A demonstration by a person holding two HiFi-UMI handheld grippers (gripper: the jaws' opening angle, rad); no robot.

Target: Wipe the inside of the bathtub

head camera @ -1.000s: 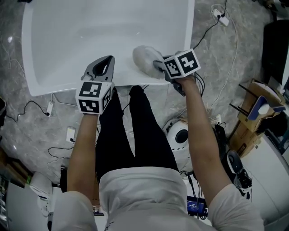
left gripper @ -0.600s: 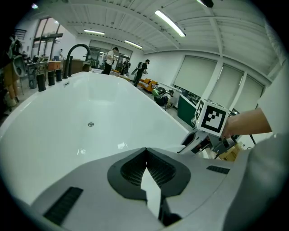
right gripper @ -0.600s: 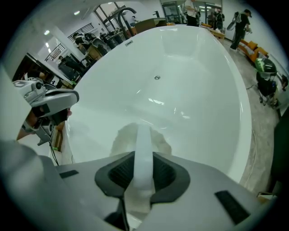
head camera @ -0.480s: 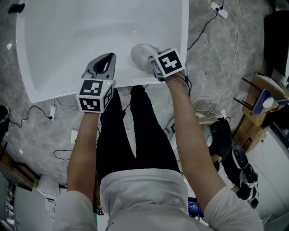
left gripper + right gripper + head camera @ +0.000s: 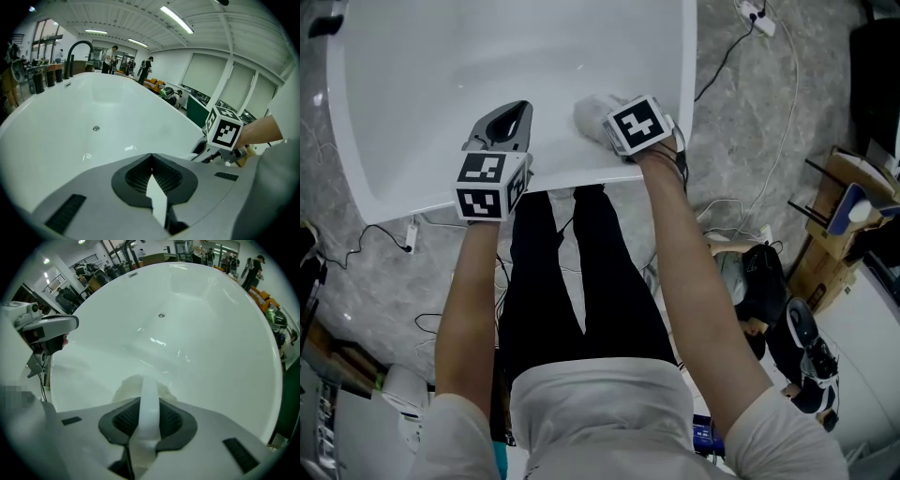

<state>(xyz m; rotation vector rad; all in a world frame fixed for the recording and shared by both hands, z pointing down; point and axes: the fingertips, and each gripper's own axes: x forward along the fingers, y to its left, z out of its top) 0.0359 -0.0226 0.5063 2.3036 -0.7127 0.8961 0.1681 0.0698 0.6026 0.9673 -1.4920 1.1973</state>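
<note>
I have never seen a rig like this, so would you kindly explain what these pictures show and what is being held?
There is no robot: a person carries two hand-held two-jaw grippers. The top-down picture comes from a camera on the person's head; the other two cameras ride on the grippers, looking along their jaws. Below lies a white bathtub. The left gripper is shut on nothing. The right gripper is shut on a fluffy white cloth at the tub's near inner wall.

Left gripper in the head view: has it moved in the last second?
Yes. The left gripper has pushed forward into the bathtub: its marker cube, earlier just outside the near rim, now sits over it.
</note>
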